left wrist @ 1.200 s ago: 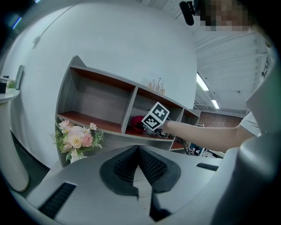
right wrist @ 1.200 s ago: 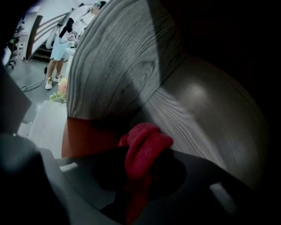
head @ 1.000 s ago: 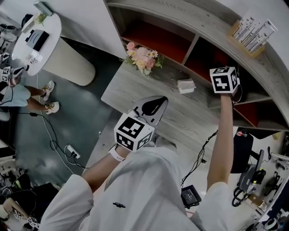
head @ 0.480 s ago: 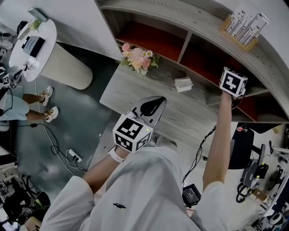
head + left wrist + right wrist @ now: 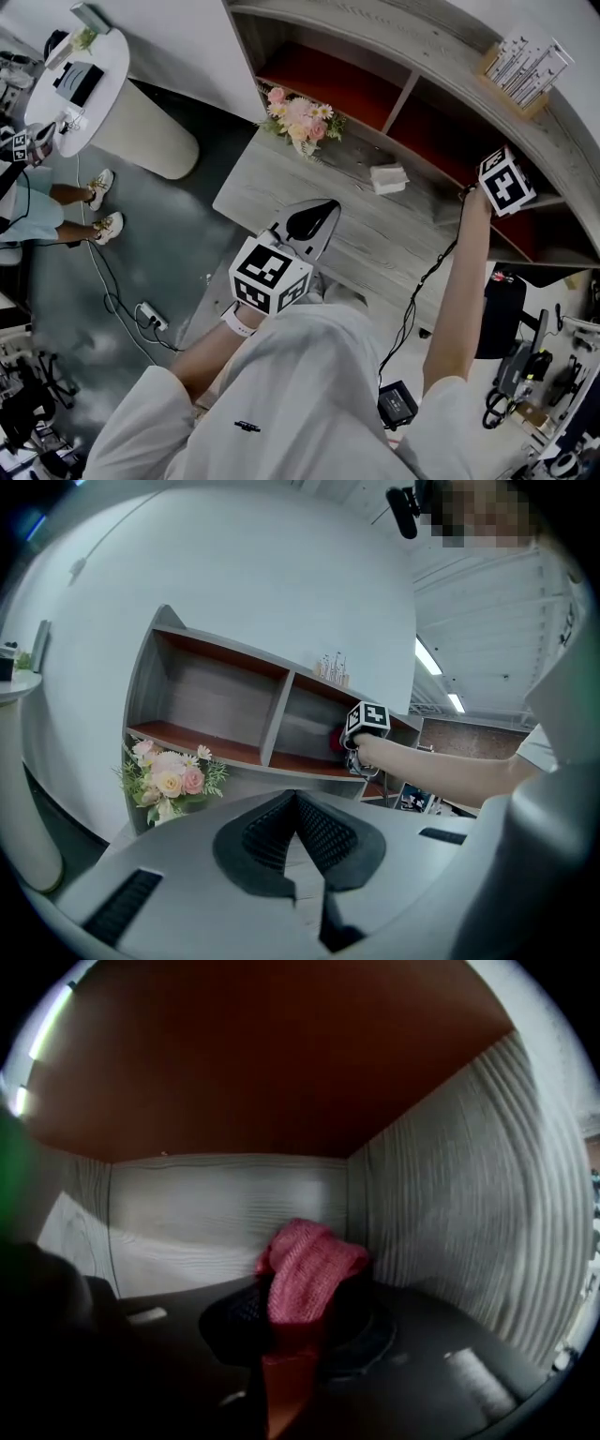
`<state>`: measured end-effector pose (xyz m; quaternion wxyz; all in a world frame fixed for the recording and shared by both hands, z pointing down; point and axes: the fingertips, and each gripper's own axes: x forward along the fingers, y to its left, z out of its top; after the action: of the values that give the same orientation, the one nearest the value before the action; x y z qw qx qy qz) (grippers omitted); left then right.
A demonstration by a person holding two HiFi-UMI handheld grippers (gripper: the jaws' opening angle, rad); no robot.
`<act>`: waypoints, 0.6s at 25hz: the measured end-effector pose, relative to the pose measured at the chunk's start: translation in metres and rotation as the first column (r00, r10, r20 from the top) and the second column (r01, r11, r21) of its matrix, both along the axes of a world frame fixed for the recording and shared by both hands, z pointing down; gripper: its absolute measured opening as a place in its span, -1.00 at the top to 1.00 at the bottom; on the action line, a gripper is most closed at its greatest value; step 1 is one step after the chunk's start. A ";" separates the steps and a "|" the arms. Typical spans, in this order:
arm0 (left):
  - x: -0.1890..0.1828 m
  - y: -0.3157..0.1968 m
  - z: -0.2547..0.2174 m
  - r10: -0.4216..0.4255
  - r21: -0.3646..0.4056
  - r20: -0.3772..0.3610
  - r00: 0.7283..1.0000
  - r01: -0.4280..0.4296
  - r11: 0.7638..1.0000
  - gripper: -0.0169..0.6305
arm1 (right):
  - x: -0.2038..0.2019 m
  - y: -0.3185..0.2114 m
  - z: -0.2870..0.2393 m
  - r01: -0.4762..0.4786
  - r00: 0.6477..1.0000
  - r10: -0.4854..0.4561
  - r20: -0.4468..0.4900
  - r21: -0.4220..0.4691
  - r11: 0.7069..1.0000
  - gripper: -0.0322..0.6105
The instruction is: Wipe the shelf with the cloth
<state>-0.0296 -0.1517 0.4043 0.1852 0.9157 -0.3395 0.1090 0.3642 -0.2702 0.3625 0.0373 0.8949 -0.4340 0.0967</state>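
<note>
Grey shelf (image 5: 323, 84), red-lined right bay | right tool (image 5: 300, 1321) clamped on pink cloth (image 5: 305, 1274) inside | left tool (image 5: 296, 803) closed, empty | step judged: wiping; next: press cloth along bay floor

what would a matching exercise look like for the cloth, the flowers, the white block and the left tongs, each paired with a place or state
Things:
1. cloth
2. flowers
3. white block
4. left tongs

Places or states:
A. shut, holding nothing
B. on the counter, below the shelf divider
C. at the counter's end, below the left compartment
D. pinched in the right tongs, inside a shelf compartment

Pairs: 1-D, 2-C, 3-B, 4-A
</note>
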 end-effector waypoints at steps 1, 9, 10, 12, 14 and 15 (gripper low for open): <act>-0.001 0.000 0.001 -0.002 -0.001 0.000 1.000 0.002 1.000 0.94 | -0.002 -0.001 0.000 0.012 1.000 -0.012 -0.013 -0.006 1.000 0.59; 0.006 0.002 0.000 0.004 0.001 -0.003 1.000 -0.004 1.000 0.94 | -0.043 -0.031 -0.007 0.204 0.960 -0.215 -0.179 -0.080 0.976 0.59; 0.007 0.002 -0.001 0.003 0.003 -0.003 1.000 -0.003 1.000 0.94 | -0.049 -0.035 -0.008 0.223 0.954 -0.234 -0.186 -0.078 0.972 0.59; 0.006 0.001 -0.003 -0.003 0.007 -0.004 1.000 0.003 1.000 0.94 | -0.064 -0.044 -0.010 0.264 0.940 -0.274 -0.204 -0.076 0.961 0.59; 0.003 0.000 -0.004 -0.012 0.010 -0.005 1.000 0.012 1.000 0.94 | -0.083 -0.054 -0.011 0.317 0.917 -0.328 -0.227 -0.083 0.945 0.59; 0.002 0.000 -0.004 -0.017 0.011 -0.005 1.000 0.017 1.000 0.94 | -0.093 -0.060 -0.011 0.343 0.904 -0.355 -0.240 -0.090 0.935 0.59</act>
<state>-0.0278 -0.1518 0.3999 0.1818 0.9140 -0.3475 0.1034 0.2717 -0.3305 0.3511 0.1291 0.8068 -0.5764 -0.0162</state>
